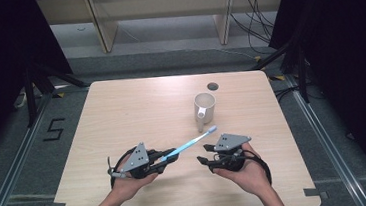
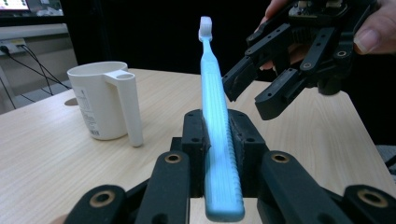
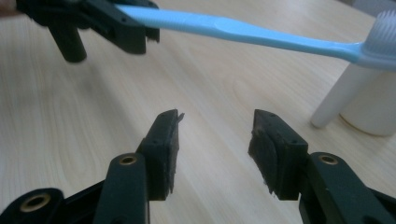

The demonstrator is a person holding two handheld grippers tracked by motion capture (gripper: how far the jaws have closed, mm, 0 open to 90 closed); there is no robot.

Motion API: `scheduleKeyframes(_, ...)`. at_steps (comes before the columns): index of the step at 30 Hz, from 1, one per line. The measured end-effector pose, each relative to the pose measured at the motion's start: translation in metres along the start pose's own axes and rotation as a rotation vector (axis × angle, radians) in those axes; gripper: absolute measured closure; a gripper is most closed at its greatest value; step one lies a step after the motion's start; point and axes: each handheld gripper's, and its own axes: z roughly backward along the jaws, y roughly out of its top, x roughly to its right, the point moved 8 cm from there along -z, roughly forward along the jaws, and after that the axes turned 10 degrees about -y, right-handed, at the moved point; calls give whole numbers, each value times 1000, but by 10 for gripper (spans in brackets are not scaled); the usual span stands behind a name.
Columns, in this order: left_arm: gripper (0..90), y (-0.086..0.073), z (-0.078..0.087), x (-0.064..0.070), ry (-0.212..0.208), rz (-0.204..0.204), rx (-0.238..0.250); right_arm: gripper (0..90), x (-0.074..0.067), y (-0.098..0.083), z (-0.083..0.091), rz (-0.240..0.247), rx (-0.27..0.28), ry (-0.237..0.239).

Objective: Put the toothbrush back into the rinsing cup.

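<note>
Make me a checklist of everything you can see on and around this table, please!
Surface: pale wooden table, with a round hole near the far edge.
Job's things: blue toothbrush, bristle end toward the white cup, which stands upright with its handle facing the person.
Clutter: nothing seen.
Grippers: left gripper shut on the toothbrush handle; right gripper open, empty, just below the toothbrush.
Cables: black cable looping from the right gripper; floor cables behind the table.
Surroundings: dark curtains, wooden furniture legs, grey floor.
</note>
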Motion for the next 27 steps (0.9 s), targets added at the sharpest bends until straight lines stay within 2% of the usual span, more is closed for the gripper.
scheduleKeyframes(1,777,1,0,0,3,2,7,522,0,0,0,0,0,0)
scheduleKeyframes(2,777,1,1,-1,7,-1,10,521,0,3,-1,-45,28,0)
scheduleKeyframes(3,777,2,1,-1,11,1,15,521,0,3,-1,-45,28,0)
scheduleKeyframes(4,777,2,1,-2,15,-2,19,521,0,9,-5,-95,91,1)
scheduleKeyframes(5,777,3,1,-2,16,-2,20,521,0,9,-5,-95,91,1)
scheduleKeyframes(6,777,3,1,-3,21,-2,23,520,-1,11,-5,-160,101,6)
scheduleKeyframes(7,777,3,1,-3,21,-2,23,520,-1,11,-5,-160,101,6)
scheduleKeyframes(8,777,4,2,-4,27,-2,30,520,-2,16,-7,-222,144,31)
scheduleKeyframes(9,777,4,2,-4,27,-2,30,520,-2,16,-7,-222,144,31)
scheduleKeyframes(10,777,5,2,-5,29,-6,35,516,0,19,-9,-216,177,39)
scheduleKeyframes(12,777,5,3,-6,33,-11,32,515,0,22,-10,-254,199,42)
scheduleKeyframes(15,777,5,3,-6,36,-11,35,513,0,24,-11,-272,214,58)
scheduleKeyframes(16,777,6,2,-6,41,-8,45,511,2,26,-12,-284,241,48)
scheduleKeyframes(17,777,6,2,-6,41,-8,45,511,2,26,-12,-284,241,48)
scheduleKeyframes(18,777,5,3,-7,45,-9,43,511,0,26,-11,-330,229,61)
scheduleKeyframes(19,777,5,3,-7,45,-9,43,510,2,28,-13,-311,252,66)
scheduleKeyframes(20,777,6,3,-7,49,-8,45,509,0,28,-11,-354,234,78)
scheduleKeyframes(21,777,6,3,-7,49,-8,45,509,0,28,-11,-354,234,78)
scheduleKeyframes(22,777,6,3,-7,51,-10,46,509,4,29,-13,-331,262,71)
scheduleKeyframes(23,777,6,3,-8,51,-11,47,506,5,29,-13,-360,251,70)
scheduleKeyframes(25,777,6,3,-8,51,-11,47,506,5,31,-13,-363,262,86)
scheduleKeyframes(26,777,6,3,-8,51,-11,49,502,6,33,-14,-402,282,95)
scheduleKeyframes(27,777,6,3,-8,52,-11,50,500,7,35,-14,-405,292,97)
